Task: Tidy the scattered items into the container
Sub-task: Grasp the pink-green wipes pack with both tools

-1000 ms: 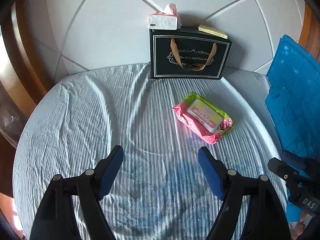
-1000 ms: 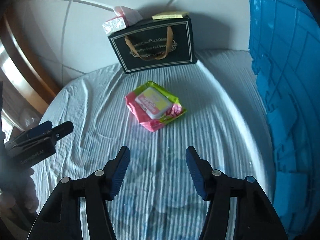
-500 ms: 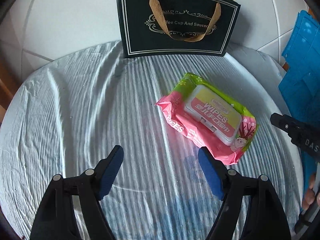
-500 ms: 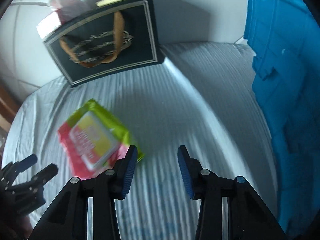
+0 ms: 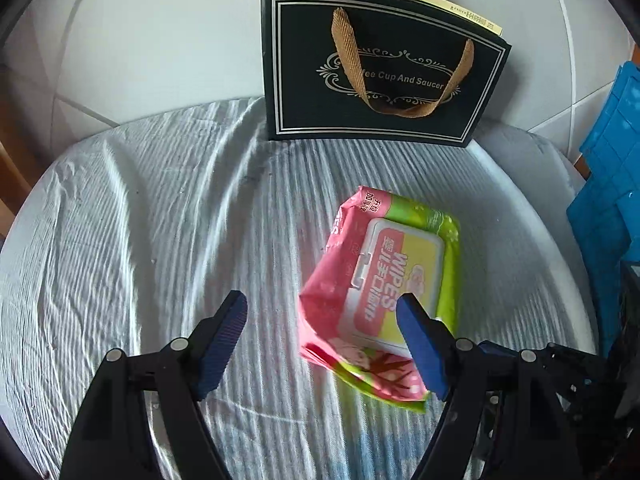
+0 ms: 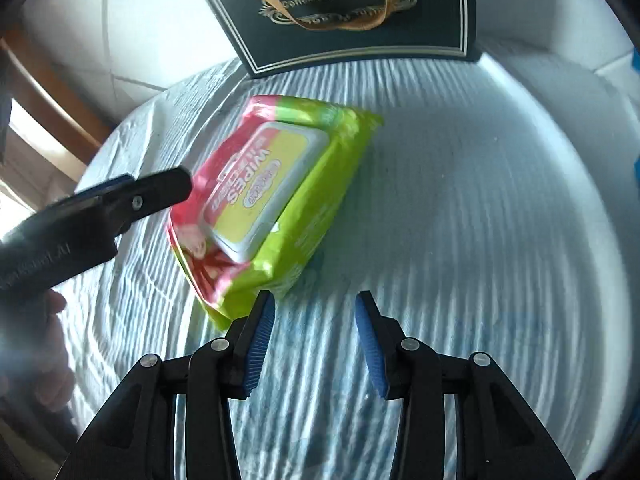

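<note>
Only 1 wipes pack (image 5: 384, 292) and 1 black bag (image 5: 380, 68) show; both tools, left (image 5: 324, 336) and right (image 6: 314, 344), gape empty.

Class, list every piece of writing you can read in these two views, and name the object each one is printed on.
"WIPES": lid of the pink-and-green wipes pack; the Chinese characters beside it are too blurred to give.
"Coffee Cup And Saucer": front of the black gift bag, partly covered by its handle.
Print on the yellow box behind the bag: too small.
</note>
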`<state>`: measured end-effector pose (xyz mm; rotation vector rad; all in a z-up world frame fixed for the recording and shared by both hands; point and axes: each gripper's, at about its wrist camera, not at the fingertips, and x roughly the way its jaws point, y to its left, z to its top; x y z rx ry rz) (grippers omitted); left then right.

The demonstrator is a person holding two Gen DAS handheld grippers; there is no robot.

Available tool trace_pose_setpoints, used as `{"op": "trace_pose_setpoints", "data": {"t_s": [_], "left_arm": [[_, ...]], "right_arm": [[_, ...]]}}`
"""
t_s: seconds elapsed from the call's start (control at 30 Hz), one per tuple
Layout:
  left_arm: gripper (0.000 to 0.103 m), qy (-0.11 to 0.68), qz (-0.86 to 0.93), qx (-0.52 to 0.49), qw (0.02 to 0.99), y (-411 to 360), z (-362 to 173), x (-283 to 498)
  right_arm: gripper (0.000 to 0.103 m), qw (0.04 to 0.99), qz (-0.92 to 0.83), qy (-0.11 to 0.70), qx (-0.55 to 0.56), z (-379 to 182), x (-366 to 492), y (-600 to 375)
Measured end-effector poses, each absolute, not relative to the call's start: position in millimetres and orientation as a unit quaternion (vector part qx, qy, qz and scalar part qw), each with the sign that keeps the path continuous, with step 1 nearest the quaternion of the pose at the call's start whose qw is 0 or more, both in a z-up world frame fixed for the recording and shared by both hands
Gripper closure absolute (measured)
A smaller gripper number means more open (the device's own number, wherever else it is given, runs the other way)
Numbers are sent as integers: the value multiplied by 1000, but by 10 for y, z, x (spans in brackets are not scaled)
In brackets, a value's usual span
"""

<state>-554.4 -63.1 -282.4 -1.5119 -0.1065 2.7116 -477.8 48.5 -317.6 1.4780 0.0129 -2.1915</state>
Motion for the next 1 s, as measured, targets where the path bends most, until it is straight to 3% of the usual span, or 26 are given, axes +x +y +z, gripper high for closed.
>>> {"op": "trace_pose_setpoints", "data": {"t_s": [0.23,0.3,0.37,0.5,0.53,0.57,0.63,0.73,0.83,1.0], "left_arm": [[20,-3,867,-498,22,-545,-2922,-5566],[20,-22,861,-509,15,-627,-2996,-5528],[20,-54,851,-523,21,-665,-3090,-5452],[21,-61,845,-531,29,-543,-3276,-5396],[21,-63,846,-528,29,-546,-3288,-5406],[21,-64,848,-526,29,-568,-3284,-5417],[21,-40,856,-515,9,-639,-3252,-5443],[20,4,862,-506,-17,-829,-3211,-5536],[20,20,860,-509,-41,-1017,-3167,-5656],[20,-17,870,-493,-1,-1059,-2976,-5492]], "right_arm": [[57,193,-832,-31,519,-2990,-4893,837],[49,193,-836,-43,511,-2950,-4959,860],[30,190,-841,-47,505,-2935,-5020,863],[31,187,-844,-53,500,-2940,-5123,837],[39,187,-844,-49,501,-2947,-5159,824],[54,190,-842,-44,502,-2939,-5209,823],[61,194,-841,-36,503,-2949,-5272,742],[60,203,-847,-33,491,-2951,-5449,618],[44,226,-855,-48,465,-2916,-5687,486],[44,238,-823,-59,512,-2993,-5719,445]]}}
